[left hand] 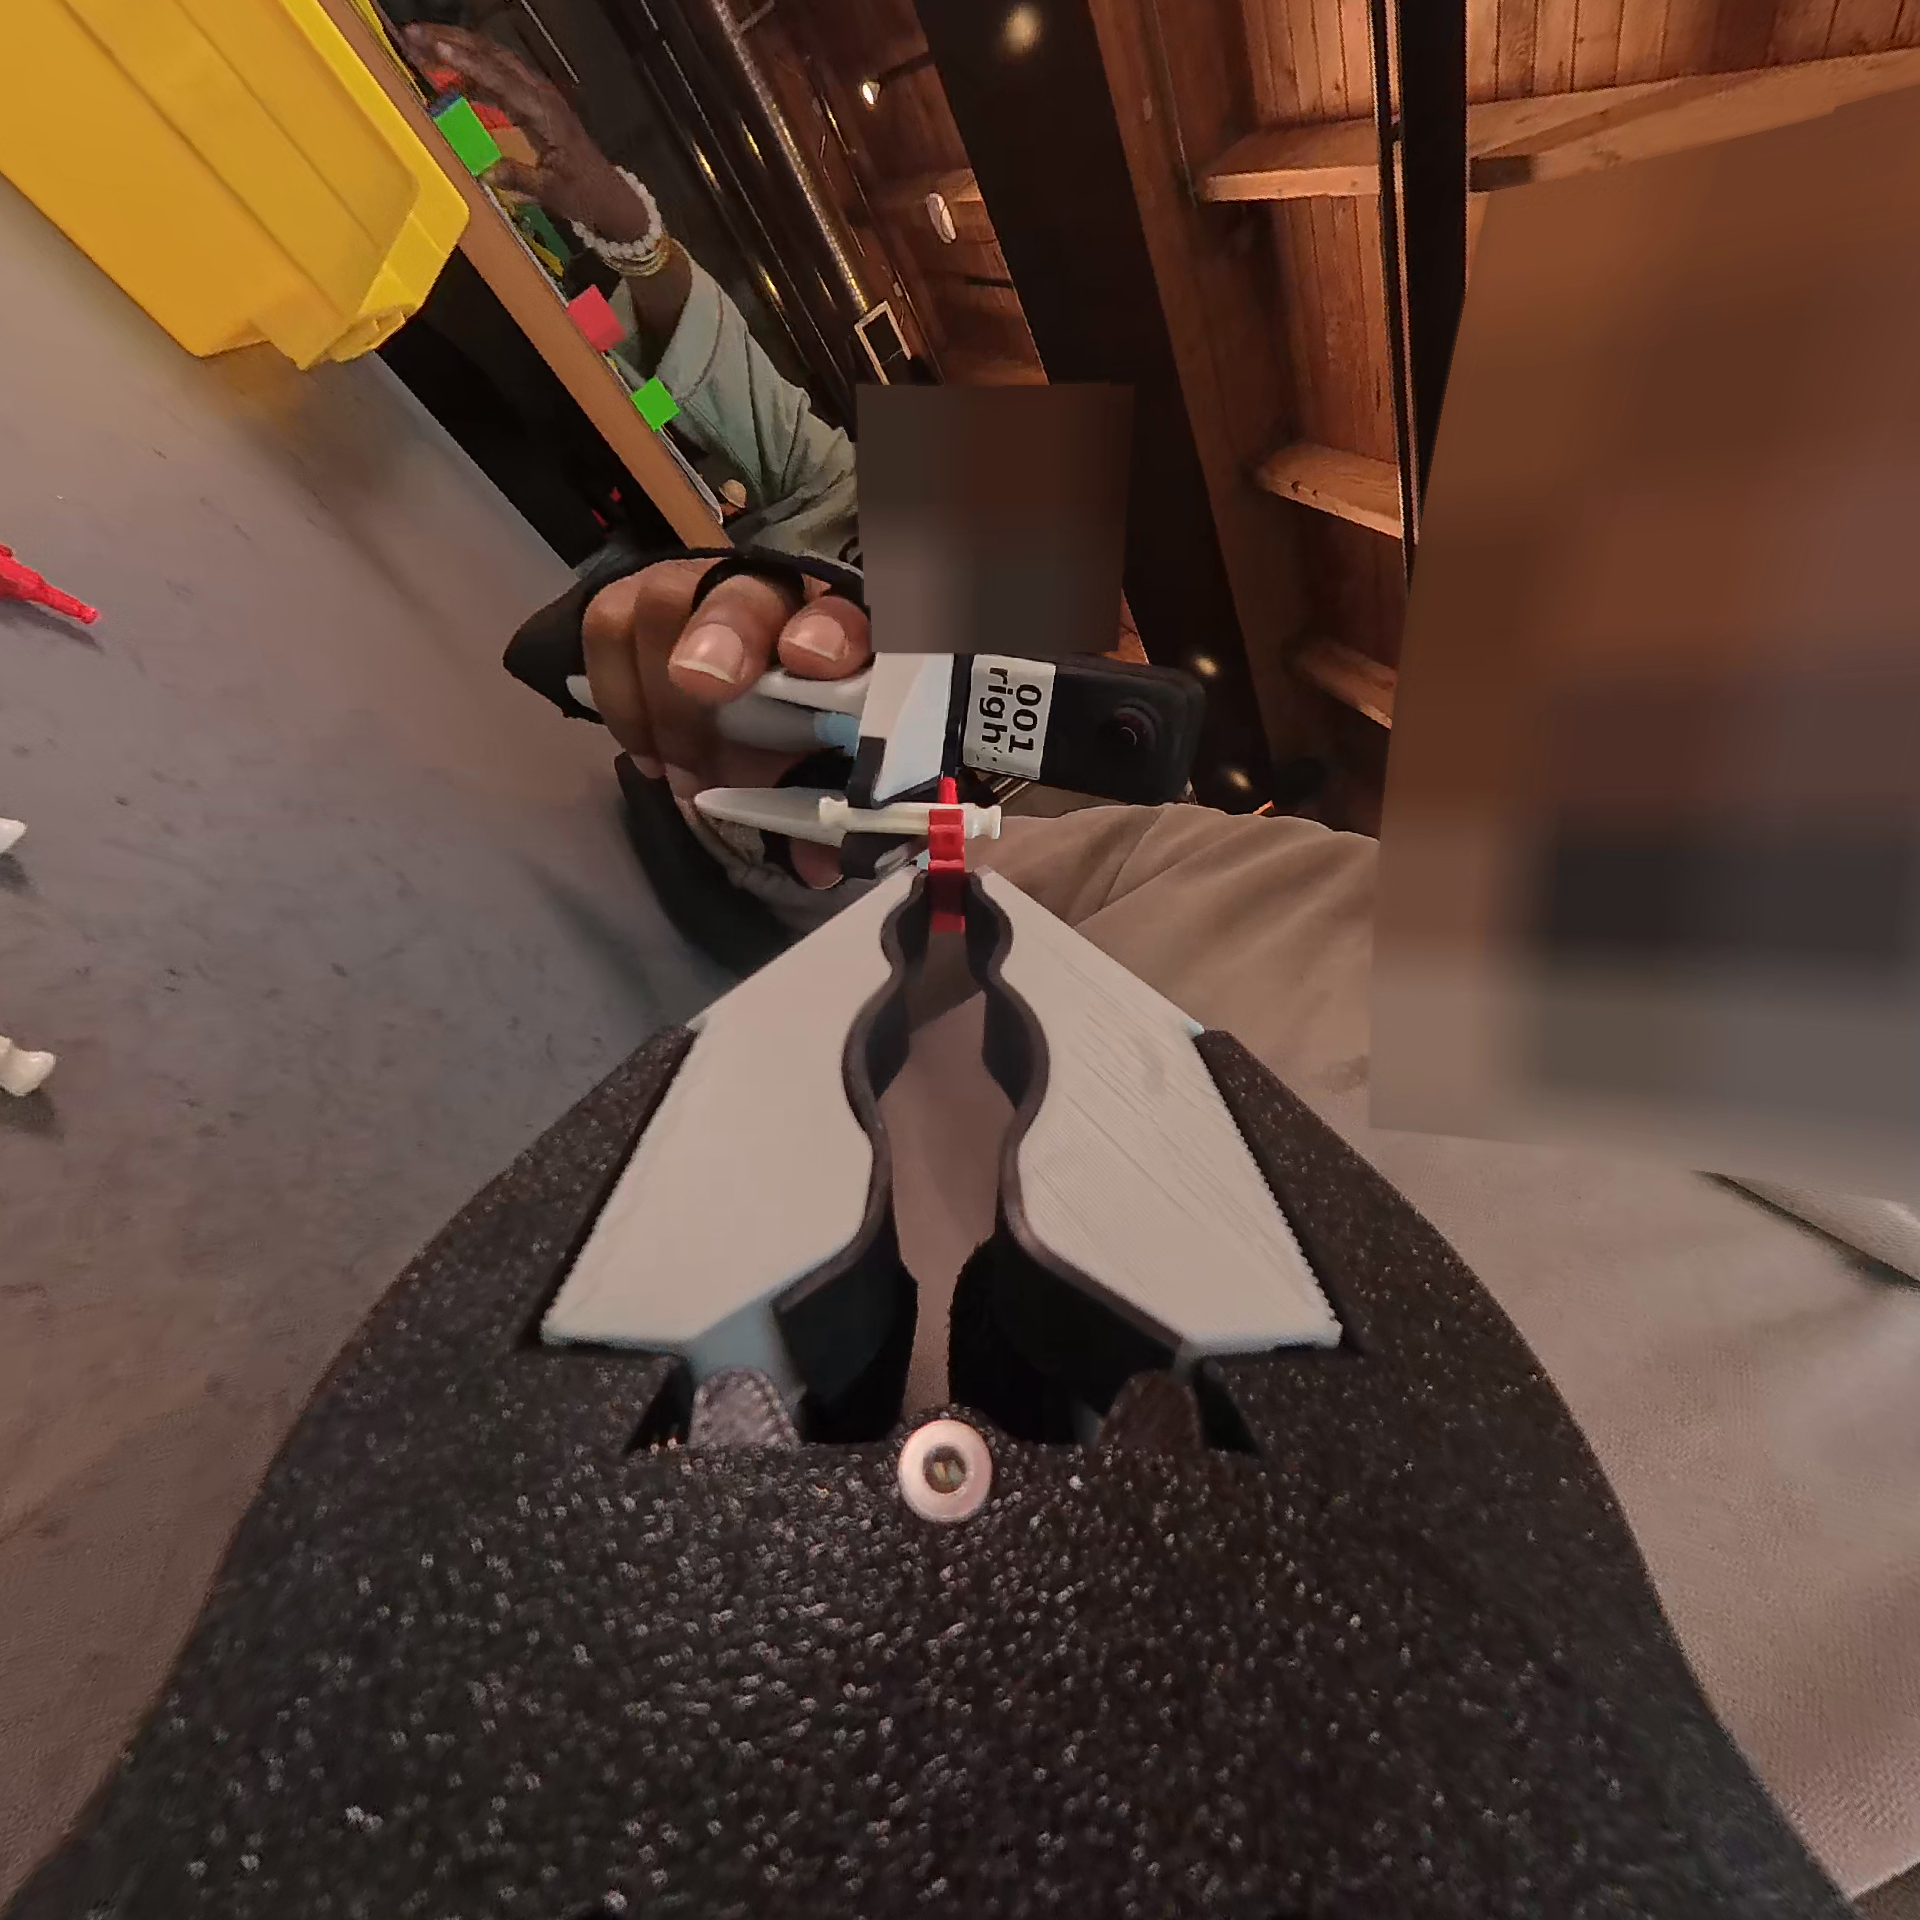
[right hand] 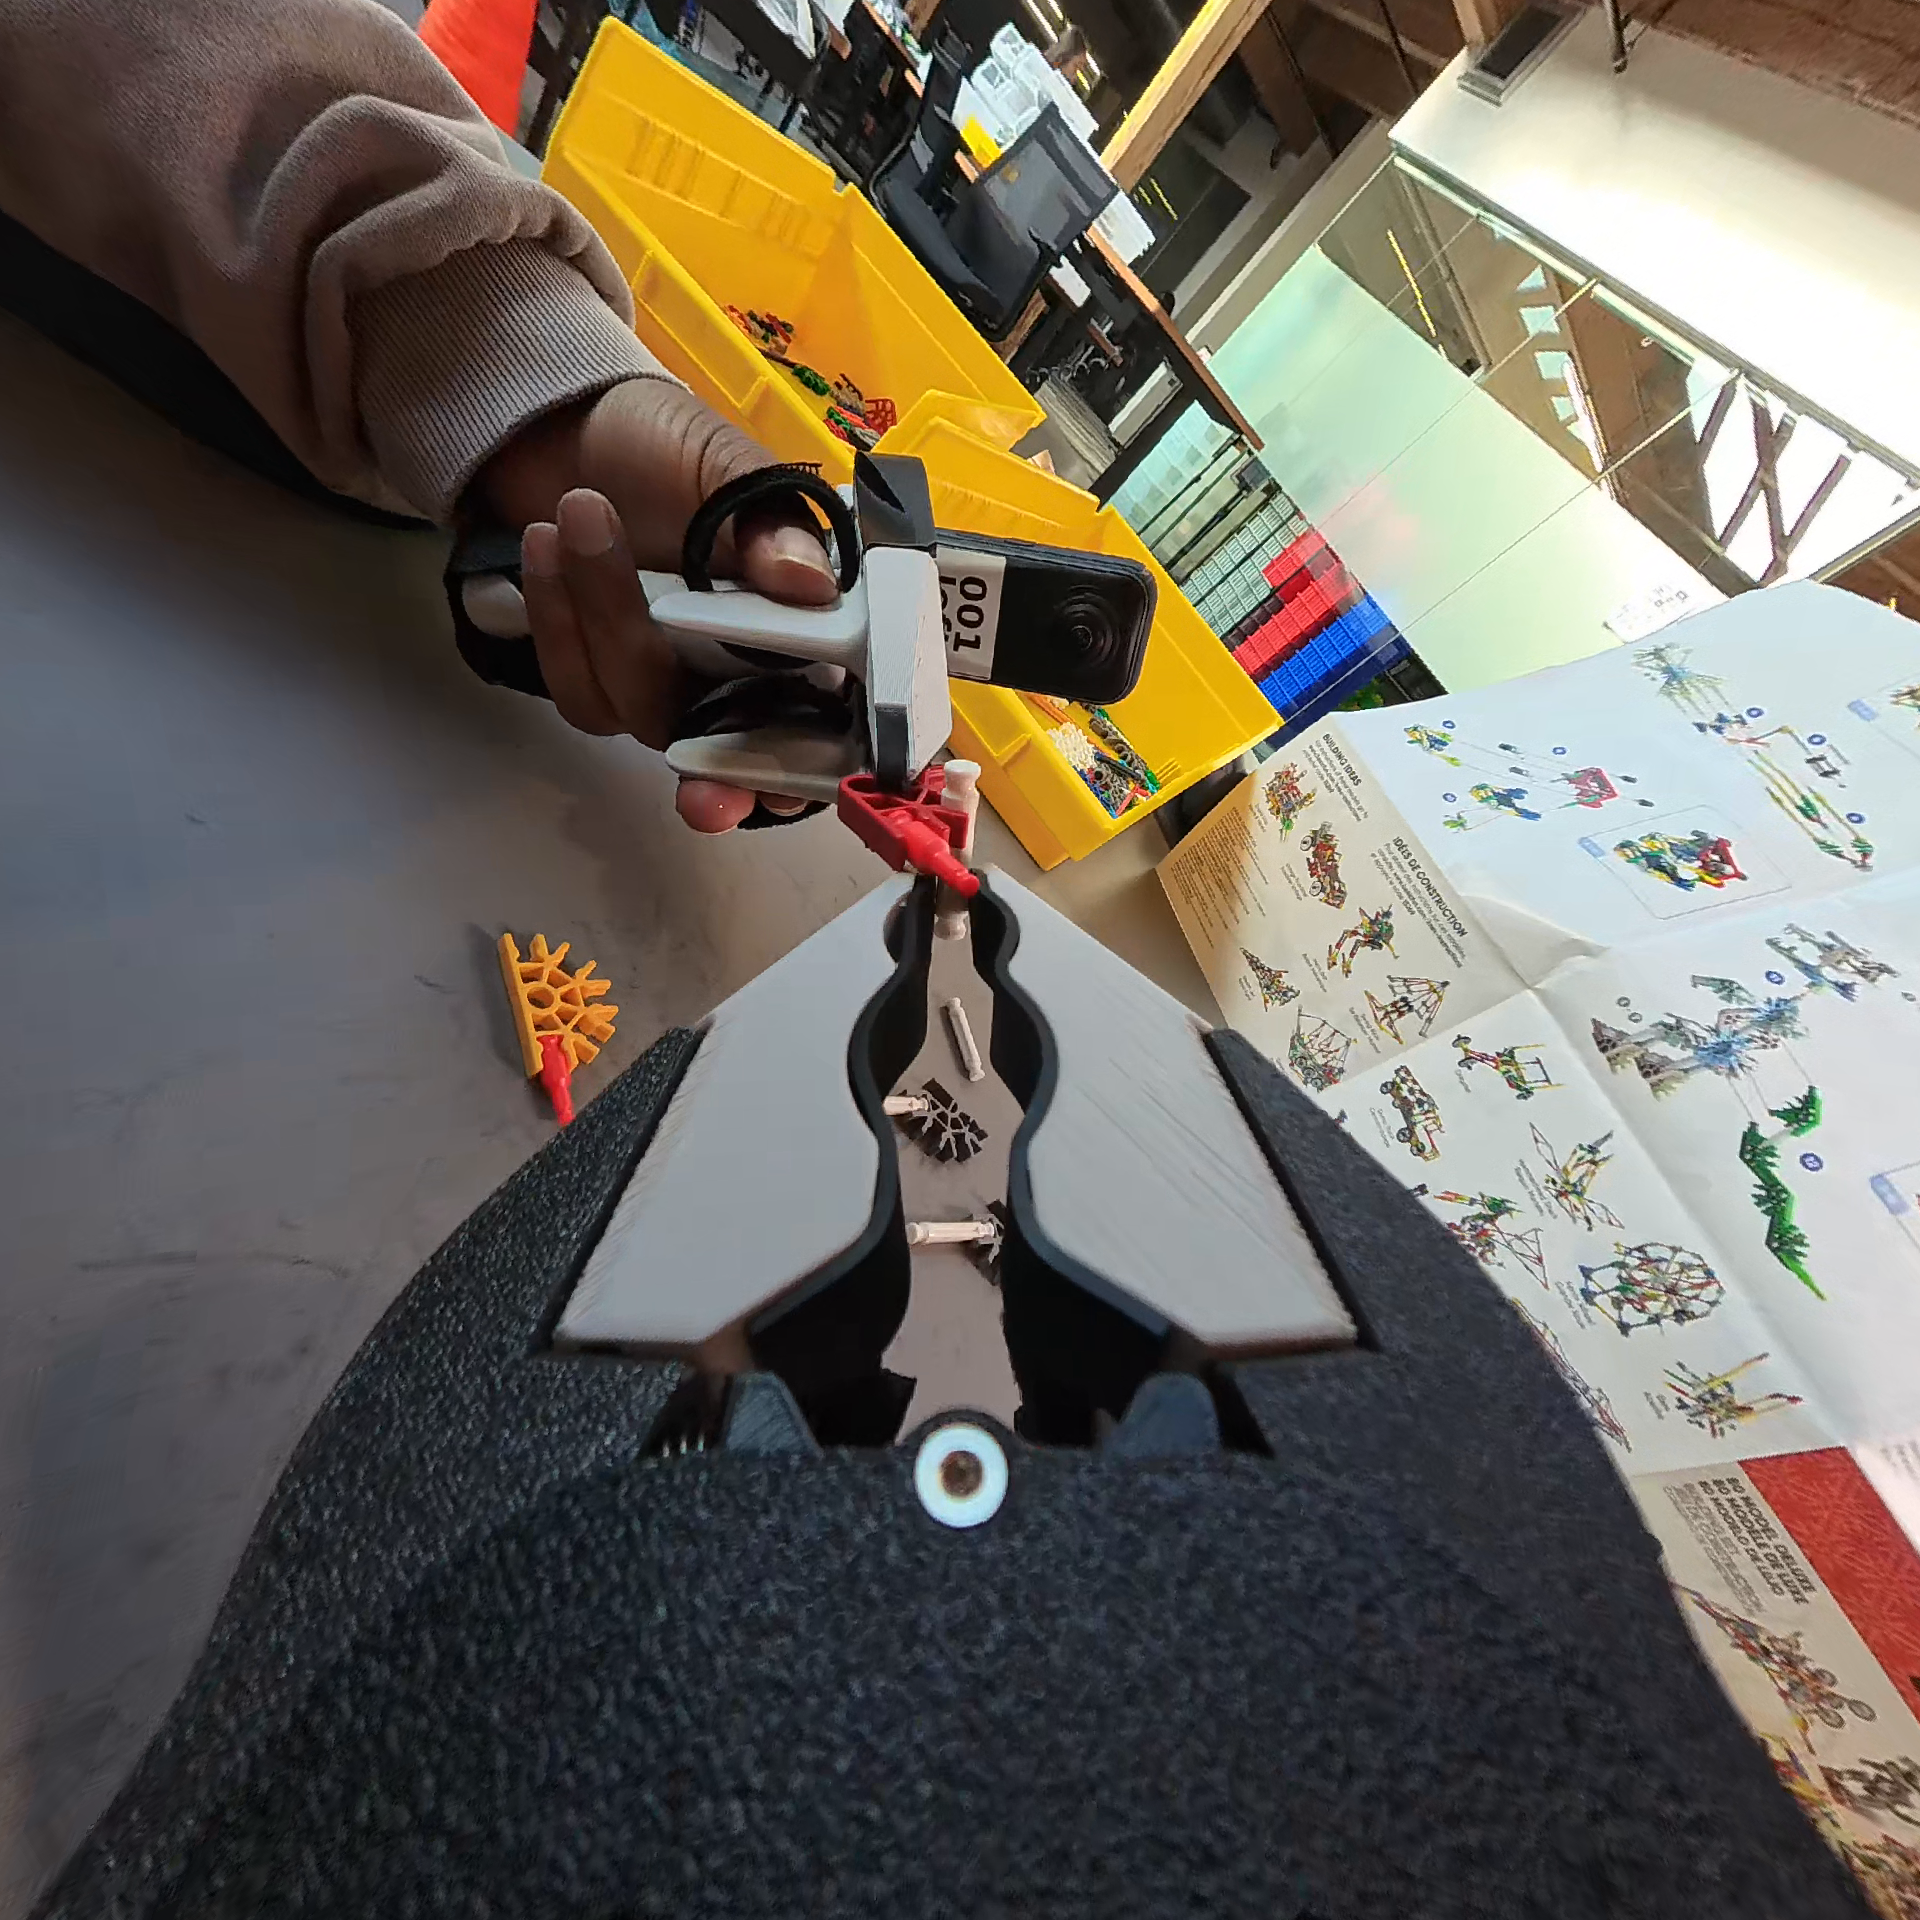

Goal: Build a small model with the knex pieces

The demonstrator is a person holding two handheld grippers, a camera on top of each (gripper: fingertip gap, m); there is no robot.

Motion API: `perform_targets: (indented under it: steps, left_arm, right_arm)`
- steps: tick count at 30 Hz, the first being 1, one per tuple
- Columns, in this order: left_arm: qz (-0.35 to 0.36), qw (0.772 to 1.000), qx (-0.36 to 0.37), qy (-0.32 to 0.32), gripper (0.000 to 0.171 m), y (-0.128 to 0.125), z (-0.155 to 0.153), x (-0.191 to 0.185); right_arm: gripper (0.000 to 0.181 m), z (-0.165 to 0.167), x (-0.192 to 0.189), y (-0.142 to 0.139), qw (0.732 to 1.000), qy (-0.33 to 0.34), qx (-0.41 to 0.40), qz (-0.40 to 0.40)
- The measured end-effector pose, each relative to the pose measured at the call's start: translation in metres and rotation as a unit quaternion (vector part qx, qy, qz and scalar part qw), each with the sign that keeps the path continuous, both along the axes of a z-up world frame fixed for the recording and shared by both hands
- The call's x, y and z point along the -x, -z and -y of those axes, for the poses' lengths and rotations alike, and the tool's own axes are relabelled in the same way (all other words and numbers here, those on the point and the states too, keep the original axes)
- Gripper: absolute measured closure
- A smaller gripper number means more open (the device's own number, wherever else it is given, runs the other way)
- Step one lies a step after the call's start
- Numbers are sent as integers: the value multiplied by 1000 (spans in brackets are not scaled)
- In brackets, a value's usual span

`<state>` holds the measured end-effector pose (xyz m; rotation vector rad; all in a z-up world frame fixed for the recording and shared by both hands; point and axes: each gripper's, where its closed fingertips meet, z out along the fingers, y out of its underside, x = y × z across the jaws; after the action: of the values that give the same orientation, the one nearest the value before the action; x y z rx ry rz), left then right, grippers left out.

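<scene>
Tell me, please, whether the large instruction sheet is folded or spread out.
Spread out: the instruction sheet lies open on the table, with several printed panels face up and crease lines between them.

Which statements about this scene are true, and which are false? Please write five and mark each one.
1. The left tongs are shut on a red connector. True.
2. The right tongs are open and hold nothing. False: they grip a white rod.
3. The bins behind the tongs are blue. False: they are yellow.
4. A yellow connector lies on the table. True.
5. The paper sheet is blank. False: it is printed with coloured pictures.
</scene>
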<state>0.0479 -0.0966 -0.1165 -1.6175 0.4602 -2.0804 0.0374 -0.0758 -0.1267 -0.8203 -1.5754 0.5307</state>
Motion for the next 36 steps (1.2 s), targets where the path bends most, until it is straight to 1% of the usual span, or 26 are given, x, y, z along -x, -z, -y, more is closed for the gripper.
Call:
perform_targets:
  steps: [36]
  left_arm:
    - [-32, 999, -8, -18, 166, 11, -4, -2]
  right_arm:
    - [178, -3, -1, 11, 1000, 9, 11, 8]
